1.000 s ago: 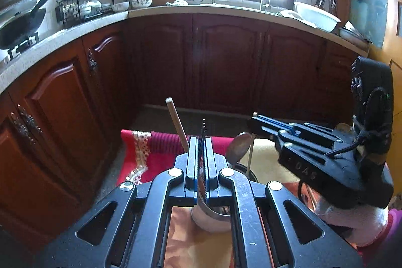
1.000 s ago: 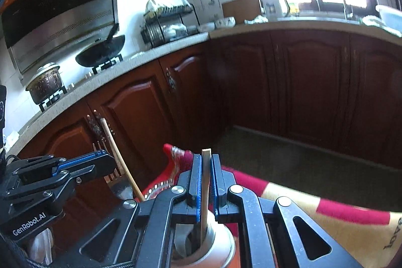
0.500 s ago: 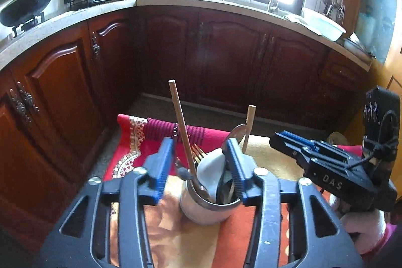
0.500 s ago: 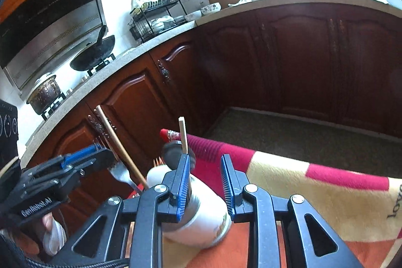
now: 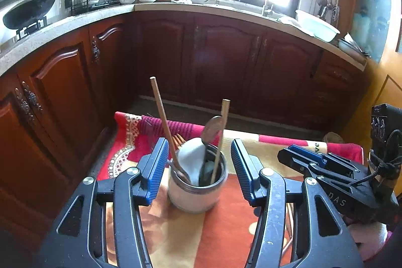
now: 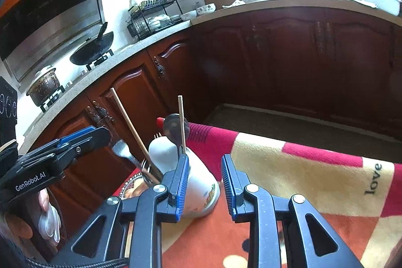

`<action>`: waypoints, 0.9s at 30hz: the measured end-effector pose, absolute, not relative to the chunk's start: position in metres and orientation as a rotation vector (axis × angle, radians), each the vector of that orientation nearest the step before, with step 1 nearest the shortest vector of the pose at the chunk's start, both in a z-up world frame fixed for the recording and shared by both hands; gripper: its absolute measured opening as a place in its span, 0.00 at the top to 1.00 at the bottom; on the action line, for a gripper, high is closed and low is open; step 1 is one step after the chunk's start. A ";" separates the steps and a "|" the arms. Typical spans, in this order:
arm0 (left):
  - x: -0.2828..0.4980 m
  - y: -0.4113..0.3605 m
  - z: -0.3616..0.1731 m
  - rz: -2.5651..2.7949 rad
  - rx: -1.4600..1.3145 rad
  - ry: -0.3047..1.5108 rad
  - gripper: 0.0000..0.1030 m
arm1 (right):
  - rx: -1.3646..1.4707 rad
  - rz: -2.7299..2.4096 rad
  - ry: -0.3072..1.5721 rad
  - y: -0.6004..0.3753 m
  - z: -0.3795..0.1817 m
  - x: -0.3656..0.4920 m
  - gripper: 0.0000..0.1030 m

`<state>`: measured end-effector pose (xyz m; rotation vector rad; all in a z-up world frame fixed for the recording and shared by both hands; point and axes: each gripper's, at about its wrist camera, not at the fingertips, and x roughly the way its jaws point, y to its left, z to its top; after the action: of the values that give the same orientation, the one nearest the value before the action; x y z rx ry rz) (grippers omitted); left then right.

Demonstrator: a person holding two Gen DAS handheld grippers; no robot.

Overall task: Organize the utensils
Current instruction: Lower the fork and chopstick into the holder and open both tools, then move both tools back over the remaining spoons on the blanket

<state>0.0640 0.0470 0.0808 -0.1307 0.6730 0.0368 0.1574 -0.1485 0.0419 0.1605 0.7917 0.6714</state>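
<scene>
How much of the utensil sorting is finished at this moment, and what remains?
Done, it appears: two wooden chopsticks, a dark metal spoon, a white ceramic spoon and a fork stand inside the white ceramic holder cup on the patterned blanket. In hand: nothing. The left gripper is opening around the cup without touching it; the right gripper is open and empty. Left: no loose utensil shows, so probably only withdrawing.

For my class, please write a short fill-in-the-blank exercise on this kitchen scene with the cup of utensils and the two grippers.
1. The utensils stand inside a white ____ on the blanket.
2. Both chopsticks sticking up out of it are made of ____.
3. The left gripper holds ____ between its blue pads.
4. On the stove sits a black ____.

Missing words: cup; wood; nothing; wok
</scene>
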 end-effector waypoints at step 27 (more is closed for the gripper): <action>0.026 -0.012 0.089 -0.057 -0.108 0.673 0.40 | 0.137 0.548 0.823 -0.231 0.045 0.104 0.72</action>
<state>0.0255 -0.0118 0.0894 -0.1083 0.6729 -0.0565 0.1036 -0.2309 0.0448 0.1367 0.8232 0.5479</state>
